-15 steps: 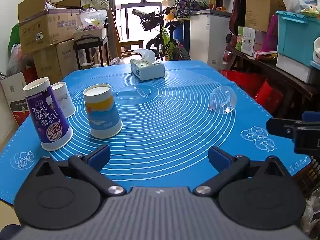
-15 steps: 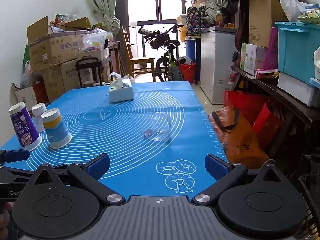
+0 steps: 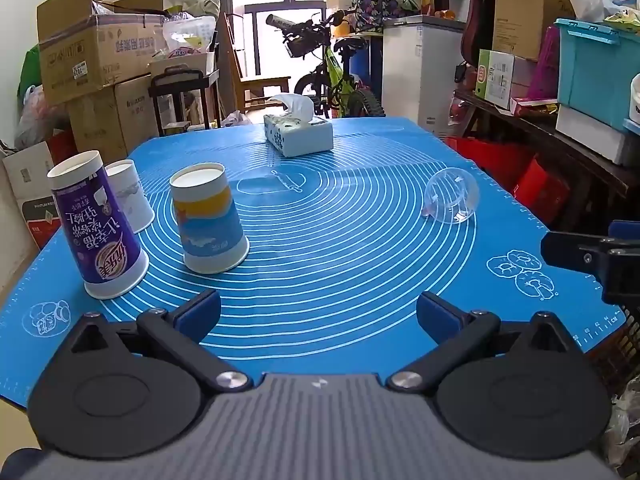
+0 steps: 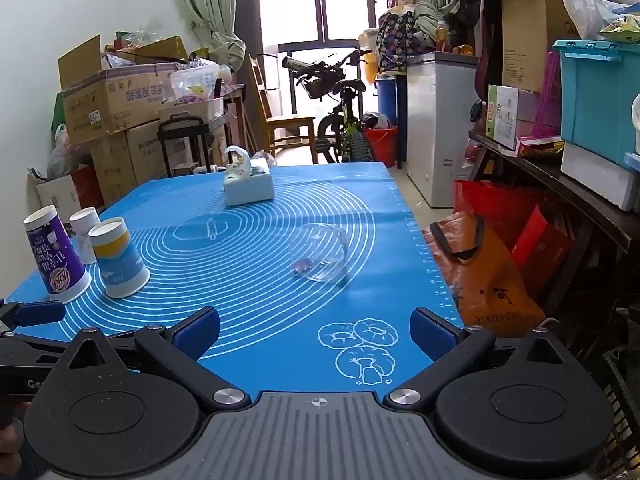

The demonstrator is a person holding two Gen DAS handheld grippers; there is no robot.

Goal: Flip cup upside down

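Both claws, the left gripper (image 3: 319, 312) and the right gripper (image 4: 315, 327), are spread wide and hold nothing above the blue mat (image 3: 340, 248). The clear cup (image 4: 320, 256) lies on its side on the mat, well apart from three upside-down paper cups (image 3: 208, 220).

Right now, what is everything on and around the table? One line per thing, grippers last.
clear plastic cup: 1, transparent, lying on its side on the mat, right of centre
purple paper cup: 1, purple and white, upside down, near left edge
blue and yellow paper cup: 1, upside down, beside the purple one
white paper cup: 1, upside down, behind the purple one
tissue box: 1, white and blue, far end of the mat
baking mat: 1, blue with white rings, covering the table
bicycle: 1, green and black, by the window
cardboard boxes: several, brown, stacked at left
left gripper: open, empty
right gripper: open, empty
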